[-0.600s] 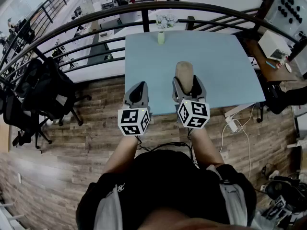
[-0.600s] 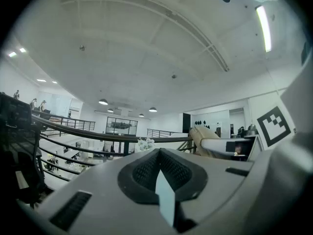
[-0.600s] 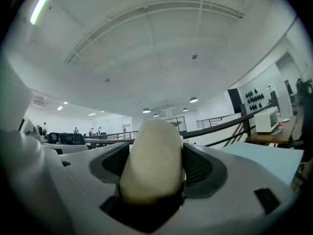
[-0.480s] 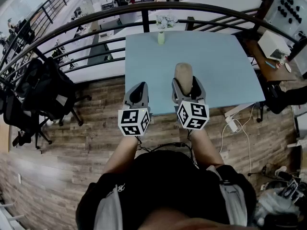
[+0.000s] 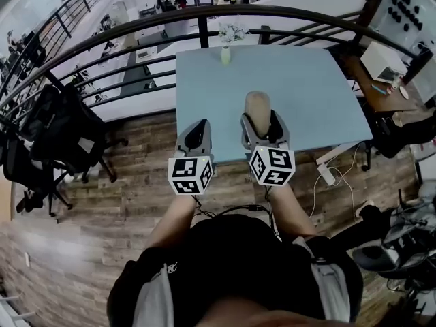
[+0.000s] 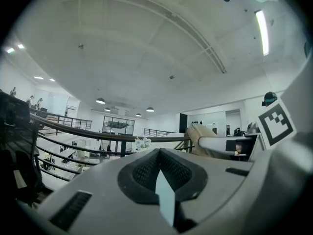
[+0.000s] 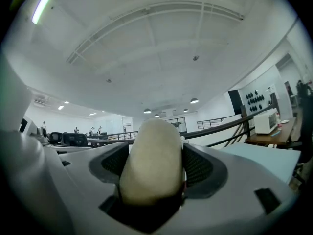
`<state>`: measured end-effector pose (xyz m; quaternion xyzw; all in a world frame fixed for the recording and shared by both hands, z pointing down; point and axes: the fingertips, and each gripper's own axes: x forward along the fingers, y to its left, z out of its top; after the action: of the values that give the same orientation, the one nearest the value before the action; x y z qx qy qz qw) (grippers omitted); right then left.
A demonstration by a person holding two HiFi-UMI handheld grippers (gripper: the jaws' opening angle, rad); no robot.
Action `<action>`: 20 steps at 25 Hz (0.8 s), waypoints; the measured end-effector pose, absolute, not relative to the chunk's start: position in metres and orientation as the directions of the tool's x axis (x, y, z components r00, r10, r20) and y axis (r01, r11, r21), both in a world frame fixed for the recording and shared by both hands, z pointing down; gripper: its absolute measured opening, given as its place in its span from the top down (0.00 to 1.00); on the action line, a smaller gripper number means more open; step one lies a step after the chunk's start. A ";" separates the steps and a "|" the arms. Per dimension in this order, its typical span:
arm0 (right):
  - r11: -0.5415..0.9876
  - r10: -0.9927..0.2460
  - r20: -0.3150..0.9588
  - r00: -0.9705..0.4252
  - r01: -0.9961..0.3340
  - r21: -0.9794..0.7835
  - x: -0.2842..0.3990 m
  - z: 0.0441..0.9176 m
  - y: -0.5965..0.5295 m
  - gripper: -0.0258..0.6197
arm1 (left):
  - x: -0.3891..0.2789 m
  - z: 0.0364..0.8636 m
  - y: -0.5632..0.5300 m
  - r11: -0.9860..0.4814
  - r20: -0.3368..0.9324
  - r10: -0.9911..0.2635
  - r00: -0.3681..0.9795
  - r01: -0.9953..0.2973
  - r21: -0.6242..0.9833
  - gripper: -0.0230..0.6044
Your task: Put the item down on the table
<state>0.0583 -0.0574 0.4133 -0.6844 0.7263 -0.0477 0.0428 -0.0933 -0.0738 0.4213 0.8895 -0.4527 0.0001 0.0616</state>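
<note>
A beige, loaf-shaped item (image 5: 257, 106) stands up between the jaws of my right gripper (image 5: 259, 124), over the near edge of the light blue table (image 5: 306, 87). In the right gripper view the item (image 7: 152, 160) fills the gap, and both dark pads (image 7: 196, 166) press on its sides. My left gripper (image 5: 194, 135) hovers beside it at the table's front edge, about level with the right one. Its jaws are together with nothing between them; in the left gripper view only a thin sliver of table shows through my left gripper (image 6: 159, 173).
A small vase with flowers (image 5: 225, 52) stands at the table's far edge. A curved black railing (image 5: 136, 26) runs behind the table. Dark chairs and bags (image 5: 61, 128) crowd the left. A white power strip with cables (image 5: 329, 177) lies on the wood floor at right.
Both grippers have barely shifted, and the item stays in the right one. Dark shapes have appeared on the floor at the lower right.
</note>
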 end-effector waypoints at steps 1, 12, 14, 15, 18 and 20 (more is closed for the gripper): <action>0.057 -0.998 0.006 -0.058 -0.990 -0.127 0.057 0.413 -0.056 0.42 | -0.094 0.421 -0.072 -0.586 0.056 -0.803 0.594 -0.803 0.109 0.94; 0.018 -1.000 0.012 -0.020 -0.991 -0.135 0.036 0.420 -0.037 0.42 | -0.111 0.428 -0.055 -0.635 0.051 -0.765 0.641 -0.766 0.100 0.94; 0.009 -1.000 0.004 -0.010 -0.992 -0.129 0.030 0.421 -0.032 0.42 | -0.116 0.429 -0.052 -0.644 0.047 -0.759 0.650 -0.759 0.098 0.94; 0.003 -1.000 0.001 -0.003 -0.992 -0.124 0.027 0.421 -0.031 0.42 | -0.120 0.430 -0.052 -0.646 0.047 -0.757 0.652 -0.757 0.096 0.94; -0.007 -1.000 0.007 0.006 -0.992 -0.122 0.019 0.423 -0.027 0.41 | -0.128 0.431 -0.051 -0.649 0.051 -0.754 0.655 -0.755 0.100 0.94; -0.010 -1.000 0.008 0.010 -0.993 -0.121 0.016 0.424 -0.026 0.42 | -0.132 0.433 -0.050 -0.652 0.050 -0.751 0.658 -0.752 0.100 0.94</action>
<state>0.0156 -0.0259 0.4244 -0.7093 0.7023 -0.0456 0.0401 -0.1316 -0.0496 0.4329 0.9087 -0.4136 0.0020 0.0560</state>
